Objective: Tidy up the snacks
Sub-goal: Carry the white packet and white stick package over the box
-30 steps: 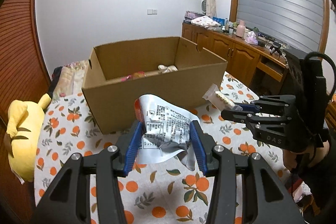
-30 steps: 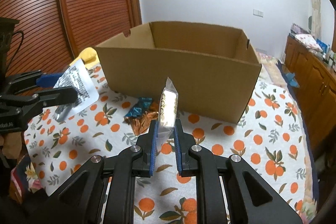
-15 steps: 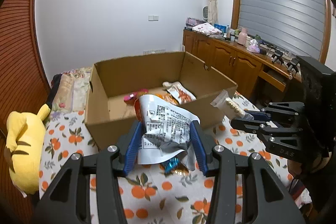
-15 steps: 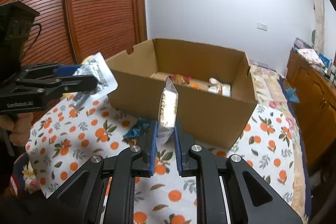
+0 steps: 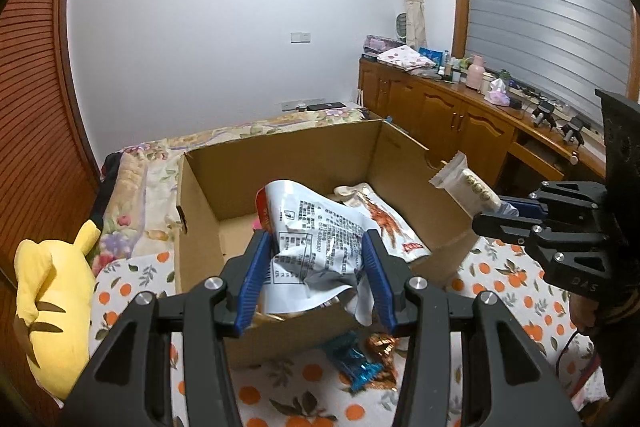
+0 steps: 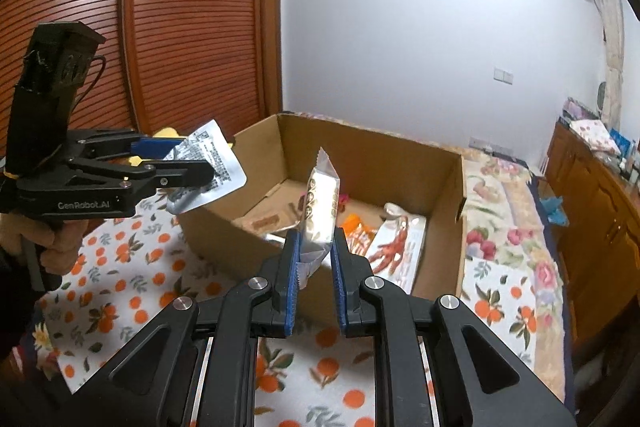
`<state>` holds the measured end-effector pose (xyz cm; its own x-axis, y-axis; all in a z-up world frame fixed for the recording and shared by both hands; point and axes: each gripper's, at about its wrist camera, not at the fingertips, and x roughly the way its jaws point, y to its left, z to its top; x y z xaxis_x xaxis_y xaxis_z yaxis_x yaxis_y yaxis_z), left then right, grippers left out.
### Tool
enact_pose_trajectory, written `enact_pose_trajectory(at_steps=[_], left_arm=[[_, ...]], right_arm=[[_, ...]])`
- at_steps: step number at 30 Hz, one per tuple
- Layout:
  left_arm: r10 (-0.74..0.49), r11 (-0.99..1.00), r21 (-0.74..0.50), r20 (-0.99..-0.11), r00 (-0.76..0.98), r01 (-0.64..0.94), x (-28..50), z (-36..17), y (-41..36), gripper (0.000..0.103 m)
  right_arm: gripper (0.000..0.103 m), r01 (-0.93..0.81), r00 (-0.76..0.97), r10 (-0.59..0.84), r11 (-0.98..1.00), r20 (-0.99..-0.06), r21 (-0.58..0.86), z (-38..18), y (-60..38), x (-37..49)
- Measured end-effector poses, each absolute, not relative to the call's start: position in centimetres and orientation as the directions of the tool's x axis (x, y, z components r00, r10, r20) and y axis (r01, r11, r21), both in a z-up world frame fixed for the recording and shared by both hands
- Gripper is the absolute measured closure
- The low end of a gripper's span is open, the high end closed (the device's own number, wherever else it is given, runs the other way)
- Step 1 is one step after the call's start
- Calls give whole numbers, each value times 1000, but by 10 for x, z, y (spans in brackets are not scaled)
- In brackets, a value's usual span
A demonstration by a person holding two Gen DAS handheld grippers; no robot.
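Note:
My left gripper (image 5: 316, 255) is shut on a crumpled silver snack bag (image 5: 316, 231) with printed text and holds it above the near edge of the open cardboard box (image 5: 200, 211). My right gripper (image 6: 314, 259) is shut on a narrow clear biscuit packet (image 6: 320, 207), upright, above the box's (image 6: 444, 211) near wall. Each gripper shows in the other's view: the right one (image 5: 500, 215) with its packet (image 5: 466, 183), the left one (image 6: 200, 167) with its bag (image 6: 208, 163). Several snack packs lie inside the box (image 6: 392, 243).
A blue wrapper (image 5: 356, 363) and a brown wrapper (image 5: 380, 347) lie on the orange-print cloth (image 5: 512, 291) in front of the box. A yellow plush toy (image 5: 52, 291) sits at the left. Wooden cabinets (image 5: 448, 123) stand at the right.
Both grippers have risen and moved forward with their packets, from table height in front of the box to above its near edge. The box's inside has come into view.

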<state>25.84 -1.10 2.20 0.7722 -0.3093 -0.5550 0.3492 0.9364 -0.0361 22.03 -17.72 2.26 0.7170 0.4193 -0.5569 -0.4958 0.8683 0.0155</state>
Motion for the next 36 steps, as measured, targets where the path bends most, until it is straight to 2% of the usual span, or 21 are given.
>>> enact_pose_trajectory(at_steps=[14,36], left_arm=[[-270,955,-54,-572,775,293,303,11,-3,57],[-199,971,-18,-623,757,240,337,-1,-3,53]], right_arm=[[90,-478,697,428,876,-575,73,5,-176,267],[90,-489,652,411,870,-637,61,-11,-163,301]])
